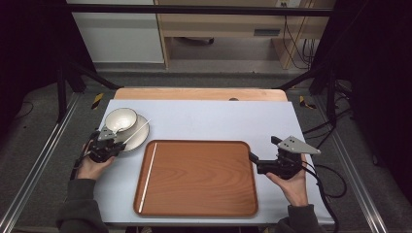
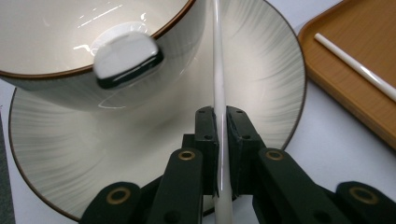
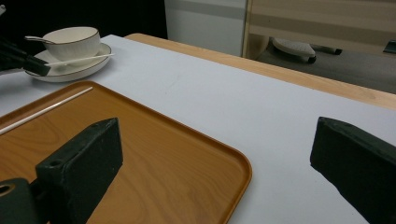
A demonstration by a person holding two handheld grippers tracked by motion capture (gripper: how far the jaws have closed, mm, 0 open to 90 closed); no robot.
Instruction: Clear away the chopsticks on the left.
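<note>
A white bowl (image 1: pixel 120 120) with a brown rim stands on a ribbed plate (image 1: pixel 140 140) at the table's left, a white spoon (image 2: pixel 125 56) resting inside it. My left gripper (image 1: pixel 120 142) is shut on a white chopstick (image 2: pixel 218 70), which lies across the plate beside the bowl; in the left gripper view the pads (image 2: pixel 206 135) press it from both sides. A second white chopstick (image 1: pixel 148 177) lies along the left side of the brown wooden tray (image 1: pixel 204 194). My right gripper (image 1: pixel 263 148) stands open at the tray's right edge, nothing between its jaws.
A pale blue mat (image 1: pixel 218 119) covers the table, with a wooden strip (image 1: pixel 199 93) at the far edge. The tray's corner (image 3: pixel 233 172) reaches between my right gripper's jaws. Dark frame bars and cables flank the table.
</note>
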